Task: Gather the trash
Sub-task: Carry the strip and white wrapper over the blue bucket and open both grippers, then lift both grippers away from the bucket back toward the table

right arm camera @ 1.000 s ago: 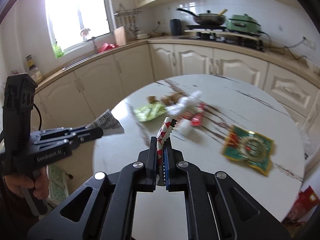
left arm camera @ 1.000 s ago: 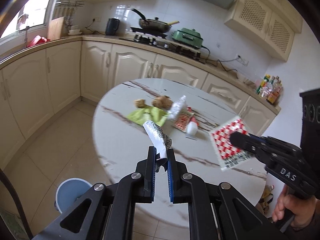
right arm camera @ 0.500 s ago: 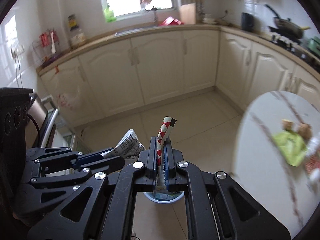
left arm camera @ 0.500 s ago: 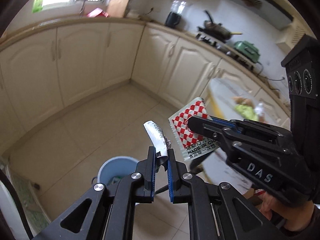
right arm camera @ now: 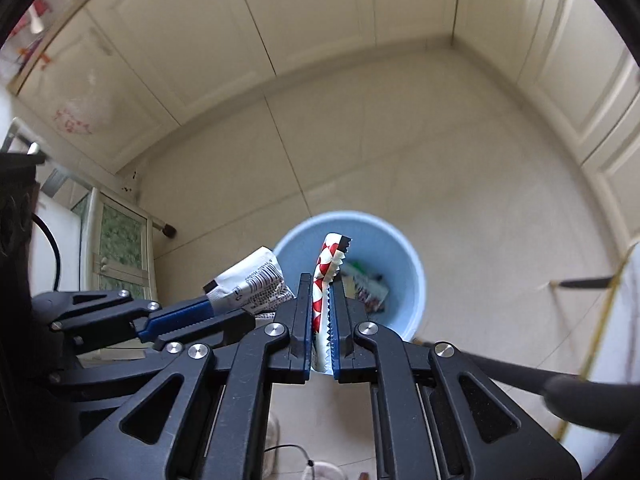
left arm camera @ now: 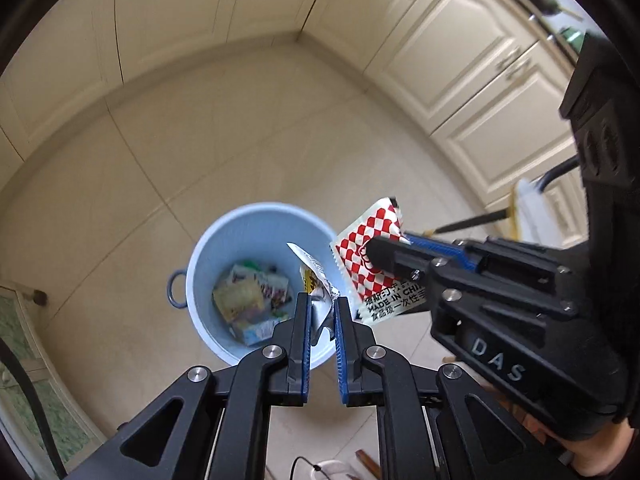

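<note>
**Two wrappers poised over the kitchen bin**

Both hand-held tongs point steeply down at a pale blue bin standing on the beige tiled floor, in the corner formed by cream cabinets. The left gripper is clamped tight on a crumpled silver wrapper, its blue-lined jaws nearly together with only the foil between them; the wrapper's free end sticks up over the bin's open mouth. Just beside it, the right gripper pinches a red-and-white checked packet edge-on, its jaws almost closed on the thin, saw-toothed film. From the left camera the same packet shows flat, printed side out, held just past the bin's rim on the right. From the right camera, the silver wrapper shows its barcode to the left of the bin. Inside the bin lie several colourful packets already at the bottom. A person's hand grips the right tool's handle.
</note>
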`<state>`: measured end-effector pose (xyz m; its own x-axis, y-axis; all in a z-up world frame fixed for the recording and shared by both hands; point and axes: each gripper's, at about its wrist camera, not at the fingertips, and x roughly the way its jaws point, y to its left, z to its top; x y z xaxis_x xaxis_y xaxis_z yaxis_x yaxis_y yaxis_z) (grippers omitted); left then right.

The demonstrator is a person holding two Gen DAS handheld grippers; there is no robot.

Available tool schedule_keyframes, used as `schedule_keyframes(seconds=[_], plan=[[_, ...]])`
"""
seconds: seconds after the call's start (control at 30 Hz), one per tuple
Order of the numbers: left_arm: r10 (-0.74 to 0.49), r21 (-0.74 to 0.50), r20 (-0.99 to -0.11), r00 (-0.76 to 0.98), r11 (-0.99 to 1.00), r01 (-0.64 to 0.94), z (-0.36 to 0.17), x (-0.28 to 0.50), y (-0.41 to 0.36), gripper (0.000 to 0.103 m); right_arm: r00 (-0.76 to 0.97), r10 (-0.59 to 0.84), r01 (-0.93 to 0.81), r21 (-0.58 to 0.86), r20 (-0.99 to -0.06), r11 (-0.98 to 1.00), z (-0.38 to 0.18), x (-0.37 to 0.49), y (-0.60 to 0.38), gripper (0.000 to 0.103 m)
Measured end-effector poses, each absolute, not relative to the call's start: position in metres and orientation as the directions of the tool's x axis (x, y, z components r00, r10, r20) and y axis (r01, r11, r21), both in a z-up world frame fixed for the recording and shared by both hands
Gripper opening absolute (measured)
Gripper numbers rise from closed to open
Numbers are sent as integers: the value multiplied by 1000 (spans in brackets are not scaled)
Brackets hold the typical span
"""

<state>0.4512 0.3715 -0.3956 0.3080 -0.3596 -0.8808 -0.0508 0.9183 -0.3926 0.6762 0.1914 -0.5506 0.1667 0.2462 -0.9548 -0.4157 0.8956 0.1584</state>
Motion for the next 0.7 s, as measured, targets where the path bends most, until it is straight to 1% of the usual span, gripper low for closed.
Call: schedule_keyframes(seconds=[0.03, 0.07, 0.1, 0.17, 0.2, 0.23, 0.27, 0.33, 0.37, 0.4, 0.43, 0.47, 0.63, 0.67, 0.7], plan=[[-369, -400, -881, 297, 915, -52, -403, 454, 373, 11, 158, 247, -409, 164, -956, 898, -557, 679, 191, 13], [-367, -398, -887, 281, 916, -58, -410, 458, 373, 14, 144, 255, -400, 180, -956, 899, -564, 680, 186, 13], [-358, -387, -895, 267, 920, -64, -414, 460, 373, 19, 135, 261, -387, 192, -956, 902, -571, 684, 183, 13], [-332, -361, -909, 254, 929, -76, -420, 463, 373, 22, 121, 265, -373, 203, -957, 905, -580, 688, 174, 25], [-323, -353, -913, 248, 932, -86, -420, 467, 376, 27, 120, 264, -370, 204, -957, 906, -583, 690, 173, 26], [-321, -352, -916, 243, 931, -97, -421, 468, 376, 31, 122, 263, -367, 203, -957, 908, -584, 691, 171, 28], [-321, -353, -917, 239, 929, -107, -417, 473, 373, 33, 122, 264, -364, 204, -957, 909, -585, 692, 170, 30], [-308, -343, -923, 231, 930, -129, -415, 476, 375, 42, 125, 268, -355, 209, -955, 911, -582, 691, 168, 33], [-299, -337, -924, 237, 931, -140, -409, 482, 368, 43, 130, 269, -353, 209, -954, 912, -580, 691, 166, 36], [-300, -342, -921, 248, 928, -148, -405, 481, 371, 48, 133, 270, -353, 209, -954, 912, -577, 691, 165, 38], [-307, -353, -917, 253, 922, -160, -403, 481, 372, 55, 141, 270, -355, 205, -953, 912, -574, 690, 167, 43], [-309, -357, -917, 253, 918, -171, -399, 479, 372, 57, 152, 265, -359, 197, -952, 912, -569, 688, 169, 47], [-257, -329, -914, 313, 922, -205, -366, 463, 360, 57, 196, 272, -370, 186, -942, 910, -538, 678, 175, 52], [-234, -314, -915, 330, 925, -214, -355, 455, 357, 57, 204, 277, -370, 188, -939, 910, -530, 675, 175, 55], [-209, -296, -915, 346, 929, -221, -344, 449, 358, 58, 214, 286, -376, 191, -934, 907, -520, 671, 176, 55]])
